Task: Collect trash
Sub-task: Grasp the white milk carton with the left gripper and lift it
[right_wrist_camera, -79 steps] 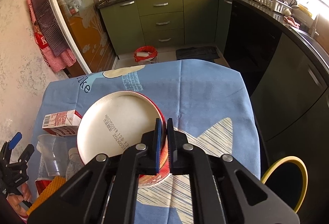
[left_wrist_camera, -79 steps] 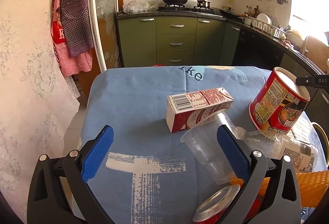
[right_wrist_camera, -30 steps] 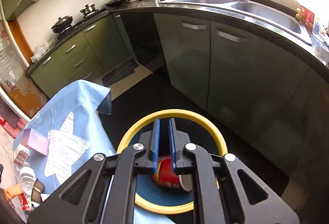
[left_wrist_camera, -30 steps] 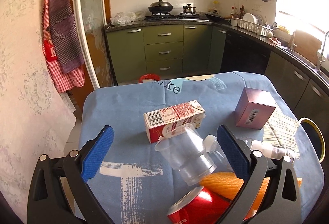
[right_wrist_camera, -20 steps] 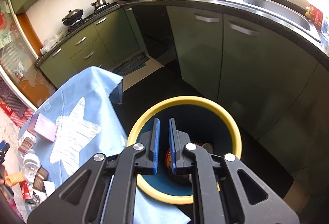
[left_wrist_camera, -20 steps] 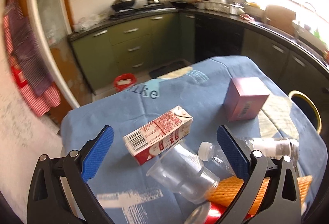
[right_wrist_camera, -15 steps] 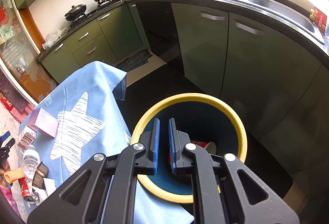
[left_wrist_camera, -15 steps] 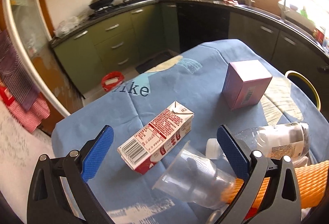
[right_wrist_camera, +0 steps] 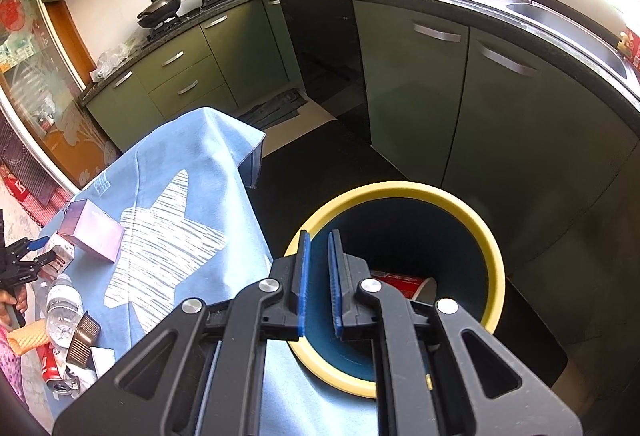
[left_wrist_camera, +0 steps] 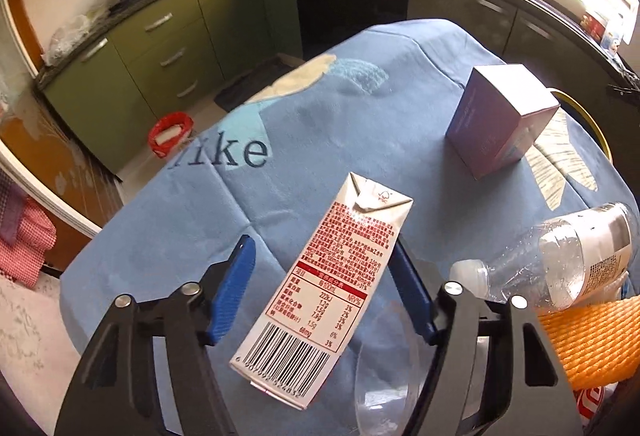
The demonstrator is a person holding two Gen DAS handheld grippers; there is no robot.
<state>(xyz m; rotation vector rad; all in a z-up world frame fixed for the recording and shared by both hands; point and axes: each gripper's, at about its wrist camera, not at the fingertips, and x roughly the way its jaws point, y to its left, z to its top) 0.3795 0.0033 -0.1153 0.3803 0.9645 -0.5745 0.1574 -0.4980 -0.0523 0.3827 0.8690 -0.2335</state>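
My left gripper [left_wrist_camera: 320, 260] is open, its blue pads either side of a red and white milk carton [left_wrist_camera: 332, 284] that lies on the blue tablecloth [left_wrist_camera: 320, 107]; no pad visibly touches it. A pink box [left_wrist_camera: 500, 115], a clear plastic bottle [left_wrist_camera: 560, 260], a clear cup [left_wrist_camera: 384, 376] and an orange foam net [left_wrist_camera: 588, 340] lie nearby. My right gripper [right_wrist_camera: 318, 260] is nearly shut and empty above the yellow-rimmed bin [right_wrist_camera: 492, 236], which holds a red tub [right_wrist_camera: 396, 282].
Green kitchen cabinets [right_wrist_camera: 440, 75] and a dark floor [right_wrist_camera: 320, 163] surround the bin. A red can [right_wrist_camera: 50, 364], a brown tray [right_wrist_camera: 82, 334] and the bottle [right_wrist_camera: 60, 308] sit at the table's near end. A red basket [left_wrist_camera: 170, 129] stands on the floor beyond the table.
My left gripper moved forward and down around the milk carton. My right gripper let the red tub drop into the bin and drew back a little.
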